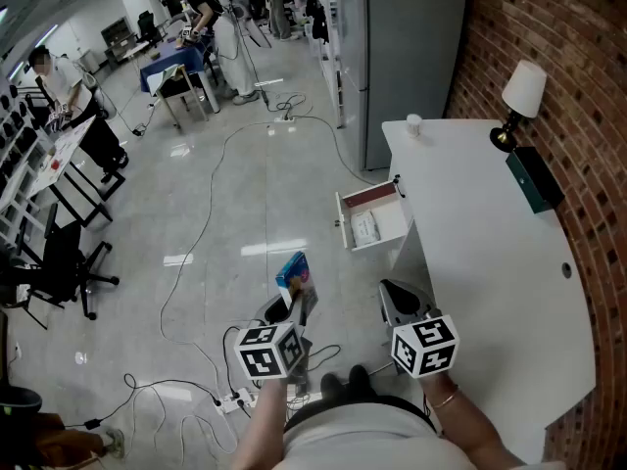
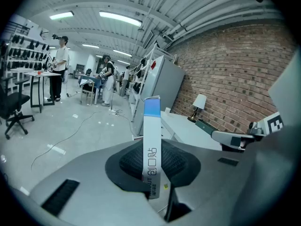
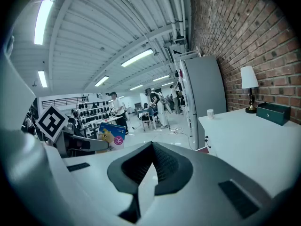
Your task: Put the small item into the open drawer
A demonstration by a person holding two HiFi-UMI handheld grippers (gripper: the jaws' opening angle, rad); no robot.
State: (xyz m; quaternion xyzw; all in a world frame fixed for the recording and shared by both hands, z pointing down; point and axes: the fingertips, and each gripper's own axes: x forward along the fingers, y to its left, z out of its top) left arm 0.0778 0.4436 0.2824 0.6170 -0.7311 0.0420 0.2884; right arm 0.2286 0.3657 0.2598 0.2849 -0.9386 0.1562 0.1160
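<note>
At the far left we see a black wheeled office chair (image 1: 61,262) on a glossy grey floor (image 1: 245,194), with thin dark cables (image 1: 201,233) looping across it. Moving right, our left gripper (image 1: 287,309) is held low in front of the body, its marker cube (image 1: 266,351) nearest us and its jaws pointing away and slightly up. It is clamped on the small box (image 1: 295,277), a flat cardboard packet with a blue printed face. In the left gripper view the box (image 2: 151,140) stands upright and edge-on between the ribbed black pads, its narrow side white with a blue band at the top. The box is over the floor, short of the drawer and apart from it. Next comes the open drawer (image 1: 376,197), a shallow white tray with a reddish inner wall, pulled out from the edge of the table and holding a pale item we cannot make out. Our right gripper (image 1: 396,295) is level beside the left one, close to the table's edge, jaws pressed together with nothing between them. Further right lies the smooth white table (image 1: 490,262), carrying a small white cup (image 1: 413,123), a dark green rectangular box (image 1: 534,179) and a lamp (image 1: 519,101) with a white shade, all set against a rough red brick wall (image 1: 578,57).
</note>
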